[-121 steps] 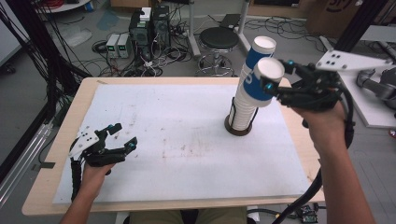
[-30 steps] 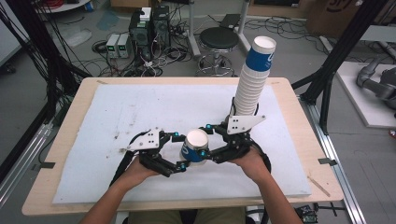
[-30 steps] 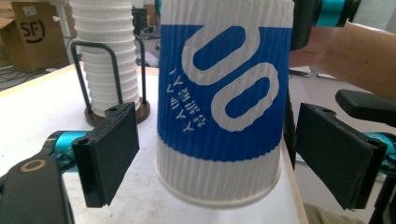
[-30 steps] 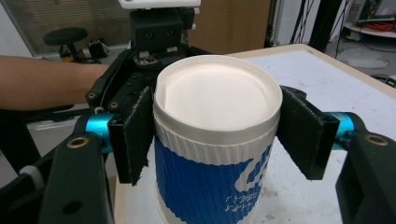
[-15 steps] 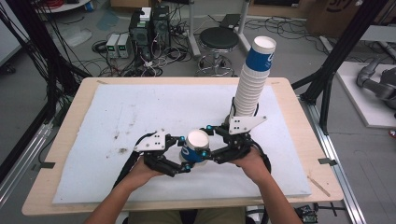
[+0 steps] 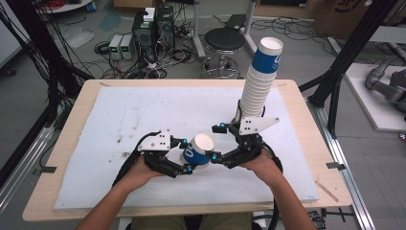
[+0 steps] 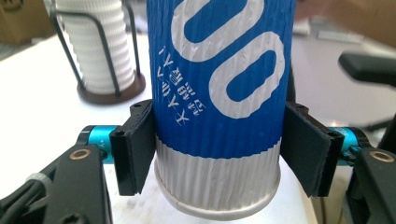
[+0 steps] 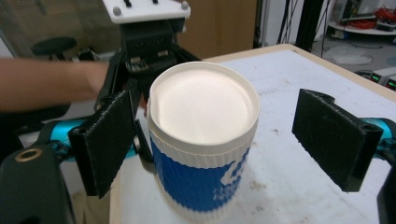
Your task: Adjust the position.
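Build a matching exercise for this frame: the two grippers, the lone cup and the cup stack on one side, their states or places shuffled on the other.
Things:
1. left gripper
2. right gripper
3. blue-and-white paper cup
4. stack of cups

States or places:
A. standing in a wire holder at the table's far right
B. jaws spread, pads clear of the cup's sides
C. held between the two hands, near the table's front edge
D. pads pressed against the cup near its base

Pairs: 1-D, 2-B, 3-C, 4-A
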`<state>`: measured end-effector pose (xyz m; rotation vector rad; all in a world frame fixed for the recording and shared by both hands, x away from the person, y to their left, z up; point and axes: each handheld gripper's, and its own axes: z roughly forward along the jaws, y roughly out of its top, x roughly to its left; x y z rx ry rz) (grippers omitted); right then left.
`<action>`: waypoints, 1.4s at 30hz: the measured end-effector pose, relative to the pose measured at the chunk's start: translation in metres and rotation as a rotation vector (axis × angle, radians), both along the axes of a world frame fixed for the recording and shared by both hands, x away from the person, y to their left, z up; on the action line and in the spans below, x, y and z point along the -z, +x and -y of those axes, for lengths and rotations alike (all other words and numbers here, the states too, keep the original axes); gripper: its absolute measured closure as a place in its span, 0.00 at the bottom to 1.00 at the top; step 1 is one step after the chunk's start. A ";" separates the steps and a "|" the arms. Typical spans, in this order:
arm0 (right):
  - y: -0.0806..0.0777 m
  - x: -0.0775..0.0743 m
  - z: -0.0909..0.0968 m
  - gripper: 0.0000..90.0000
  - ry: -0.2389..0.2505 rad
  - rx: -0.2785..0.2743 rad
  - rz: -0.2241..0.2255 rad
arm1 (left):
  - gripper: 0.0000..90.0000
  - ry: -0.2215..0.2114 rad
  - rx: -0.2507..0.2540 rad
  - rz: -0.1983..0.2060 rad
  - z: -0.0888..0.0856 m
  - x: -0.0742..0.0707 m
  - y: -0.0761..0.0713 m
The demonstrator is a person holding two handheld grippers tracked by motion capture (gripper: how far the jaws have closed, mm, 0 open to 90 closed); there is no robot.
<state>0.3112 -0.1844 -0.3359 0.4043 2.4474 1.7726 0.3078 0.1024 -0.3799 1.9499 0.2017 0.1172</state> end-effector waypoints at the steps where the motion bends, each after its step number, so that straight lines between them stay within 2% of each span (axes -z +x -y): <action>1: 0.000 -0.002 0.001 0.15 -0.021 0.001 0.008 | 0.35 0.020 -0.002 -0.004 0.000 -0.003 0.001; 5: 0.001 -0.008 0.003 0.15 -0.106 -0.006 0.036 | 0.35 0.134 0.009 0.001 0.001 -0.017 0.005; 10: 0.003 -0.014 0.001 0.15 -0.170 -0.035 0.057 | 0.35 0.251 0.030 -0.007 0.005 -0.029 0.010; 13: 0.005 -0.017 -0.002 0.15 -0.218 -0.048 0.078 | 0.35 0.298 0.045 -0.016 0.008 -0.035 0.011; 17: 0.009 -0.019 -0.006 0.15 -0.264 -0.067 0.077 | 0.35 0.365 0.076 -0.018 0.013 -0.041 0.012; 22: 0.011 -0.022 -0.016 0.15 -0.318 -0.102 0.083 | 0.35 0.381 0.089 -0.027 0.018 -0.044 0.014; 39: 0.013 -0.016 -0.035 0.18 -0.415 -0.168 0.067 | 0.34 0.406 0.115 -0.032 0.023 -0.040 0.011; 42: 0.014 -0.015 -0.036 0.32 -0.433 -0.212 0.055 | 0.34 0.415 0.112 -0.030 0.024 -0.039 0.011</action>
